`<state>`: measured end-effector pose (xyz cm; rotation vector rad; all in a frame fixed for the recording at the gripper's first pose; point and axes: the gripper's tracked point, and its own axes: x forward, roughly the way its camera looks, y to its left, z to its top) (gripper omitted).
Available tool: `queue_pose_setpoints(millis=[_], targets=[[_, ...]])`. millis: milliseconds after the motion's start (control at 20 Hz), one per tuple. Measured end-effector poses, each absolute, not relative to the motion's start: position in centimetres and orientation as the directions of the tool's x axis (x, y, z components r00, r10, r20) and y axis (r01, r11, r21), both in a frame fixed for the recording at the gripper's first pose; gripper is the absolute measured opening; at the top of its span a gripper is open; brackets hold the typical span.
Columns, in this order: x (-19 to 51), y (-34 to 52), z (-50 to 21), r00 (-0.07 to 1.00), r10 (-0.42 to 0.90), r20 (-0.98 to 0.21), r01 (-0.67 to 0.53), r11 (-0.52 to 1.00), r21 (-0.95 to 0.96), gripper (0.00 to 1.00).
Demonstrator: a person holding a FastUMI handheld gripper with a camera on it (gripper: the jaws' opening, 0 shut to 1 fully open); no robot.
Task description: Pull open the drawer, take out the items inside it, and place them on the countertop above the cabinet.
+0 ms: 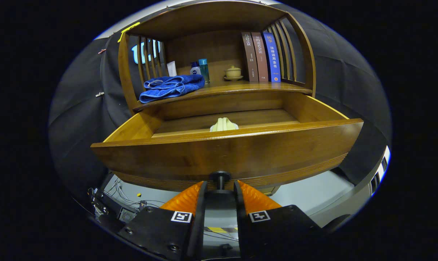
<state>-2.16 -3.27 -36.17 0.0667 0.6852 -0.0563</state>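
Observation:
The wooden drawer stands pulled far out of the cabinet, its front panel just ahead of my fingers. A pale cream item lies inside, near the front wall; only its top shows over the rim. The drawer's dark knob sticks out from the lower middle of the front panel. My gripper is shut on this knob, with one finger pressing on each side. Above the drawer runs the countertop of the cabinet, under a curved wooden hood.
On the countertop a folded blue towel lies at the left. Behind it stand a white tube, a small bottle and a teal bottle, then a lidded cup and three upright books. Cables lie on the floor below.

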Motion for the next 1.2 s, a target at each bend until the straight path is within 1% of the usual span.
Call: queue_pose_setpoints(millis=[350,400,500,700,850,950,1050,1200], targets=[[-2.6,-3.1,-36.2,0.784,-0.024,-0.621,0.068,0.997,0.046,0.43],[-2.6,-3.2,-36.1,0.783,-0.023,-0.621,0.070,0.996,0.052,0.46],[-2.6,-3.0,-35.5,0.793,-0.008,-0.609,0.073,0.994,0.082,0.64],[-3.3,-3.6,-32.9,0.806,-0.037,-0.591,0.087,0.995,0.056,0.99],[-2.5,-3.2,-28.1,0.847,-0.045,-0.529,0.080,0.996,0.045,1.00],[-0.4,-2.7,-25.3,0.864,-0.035,-0.502,0.068,0.997,0.048,0.99],[2.4,-2.0,-23.8,0.858,-0.003,-0.513,0.044,0.997,0.067,0.99],[7.3,-2.5,-23.3,0.839,-0.022,-0.544,0.052,0.998,0.039,0.99]])
